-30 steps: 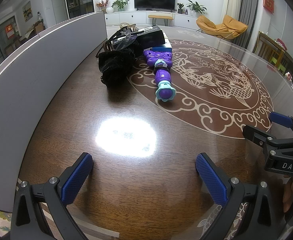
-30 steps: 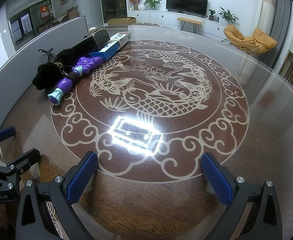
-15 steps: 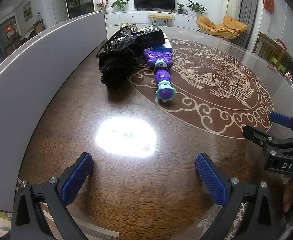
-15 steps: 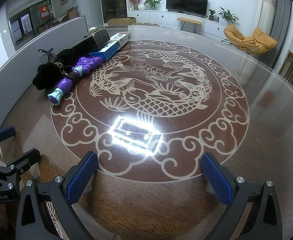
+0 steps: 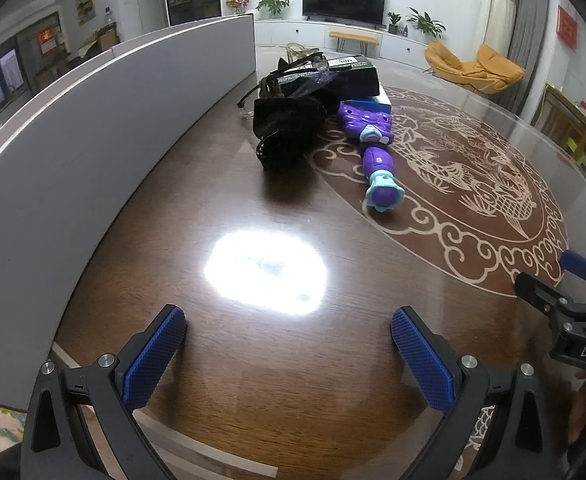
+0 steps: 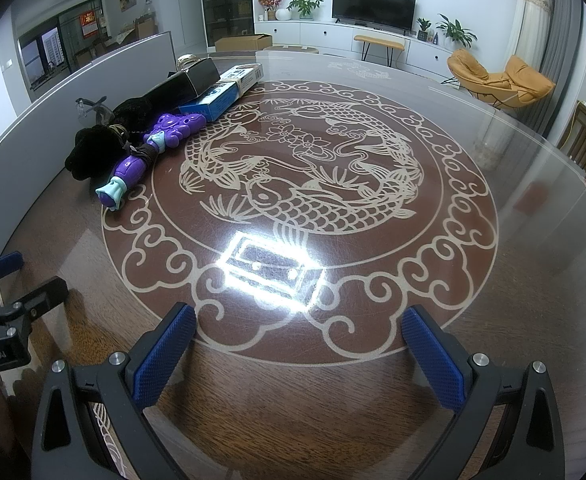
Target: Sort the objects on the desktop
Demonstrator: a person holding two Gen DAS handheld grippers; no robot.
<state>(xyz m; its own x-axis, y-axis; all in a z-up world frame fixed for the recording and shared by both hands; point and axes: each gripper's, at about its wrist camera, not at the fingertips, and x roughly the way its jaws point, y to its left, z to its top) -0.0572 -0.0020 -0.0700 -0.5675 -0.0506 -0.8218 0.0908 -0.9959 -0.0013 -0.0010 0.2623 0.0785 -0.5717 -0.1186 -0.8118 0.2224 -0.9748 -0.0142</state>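
A cluster of objects lies at the far left of the round table: a purple toy (image 5: 375, 152) (image 6: 145, 156), a black fuzzy pouch (image 5: 285, 132) (image 6: 93, 148), clear safety glasses (image 5: 293, 68) (image 6: 93, 110), a black box (image 5: 353, 72) (image 6: 185, 82) and a blue box (image 5: 373, 101) (image 6: 225, 92). My left gripper (image 5: 289, 352) is open and empty near the table's front edge, well short of the cluster. My right gripper (image 6: 299, 354) is open and empty to its right, also at the front edge.
A grey partition (image 5: 93, 128) (image 6: 53, 96) curves along the table's left side. The wooden table (image 5: 253, 360) (image 6: 533, 280) has a fish inlay under glass with bright lamp glare. The right gripper shows at the right edge of the left wrist view (image 5: 573, 312).
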